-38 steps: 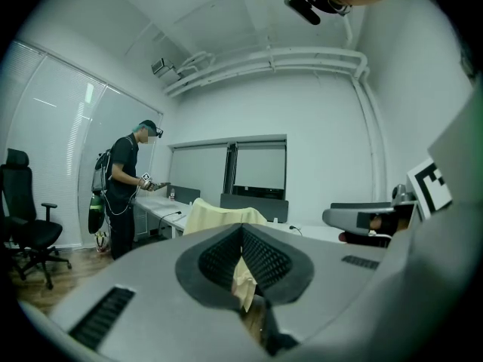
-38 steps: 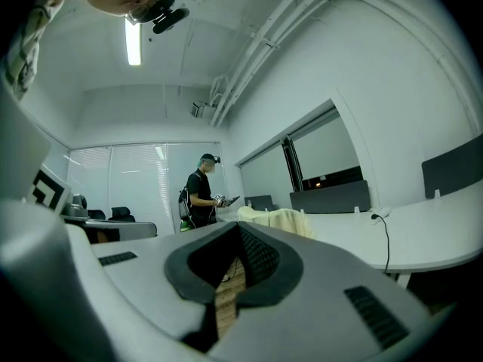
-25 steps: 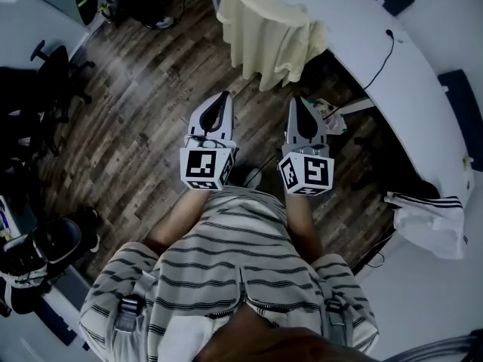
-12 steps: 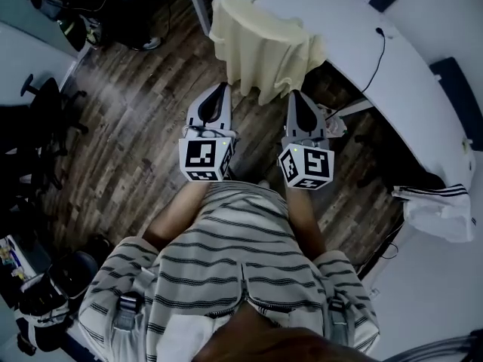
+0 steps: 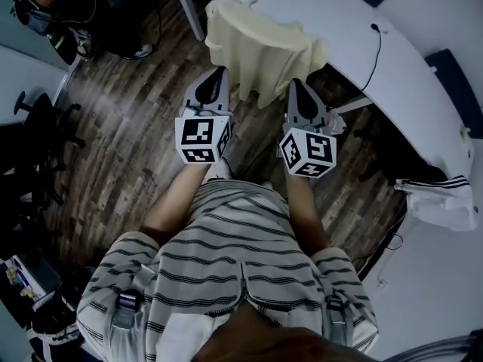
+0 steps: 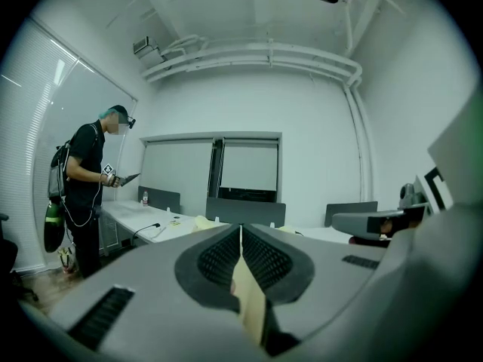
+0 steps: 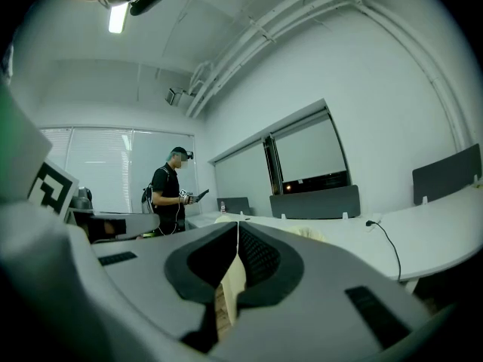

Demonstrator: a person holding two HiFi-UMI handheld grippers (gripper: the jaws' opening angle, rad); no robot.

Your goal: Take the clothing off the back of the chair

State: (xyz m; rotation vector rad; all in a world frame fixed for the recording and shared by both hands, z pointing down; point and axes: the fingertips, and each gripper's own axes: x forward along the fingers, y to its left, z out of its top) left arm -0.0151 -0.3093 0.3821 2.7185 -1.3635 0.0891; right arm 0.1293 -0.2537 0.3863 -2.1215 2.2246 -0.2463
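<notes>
A pale yellow garment (image 5: 256,47) hangs over a chair back at the white desk's near edge; the chair under it is hidden. My left gripper (image 5: 219,74) is shut, with its tip just left of the cloth's lower edge. Level with it, my right gripper (image 5: 296,85) is shut too, its tip at the cloth's lower right. In the left gripper view the jaws (image 6: 241,228) meet with nothing pinched, and a sliver of yellow garment (image 6: 253,308) shows beyond them. The right gripper view shows its jaws (image 7: 238,225) closed the same way, with the garment (image 7: 230,292) behind.
The curved white desk (image 5: 339,21) runs across the top with a cable on it. A white striped garment (image 5: 434,202) lies at the right. Black office chairs (image 5: 38,127) stand at the left on the wood floor. A person in black (image 6: 87,179) stands by a far desk.
Both grippers have advanced toward the yellow garment, which now sits closer and lower in the head view. Both stay shut.
</notes>
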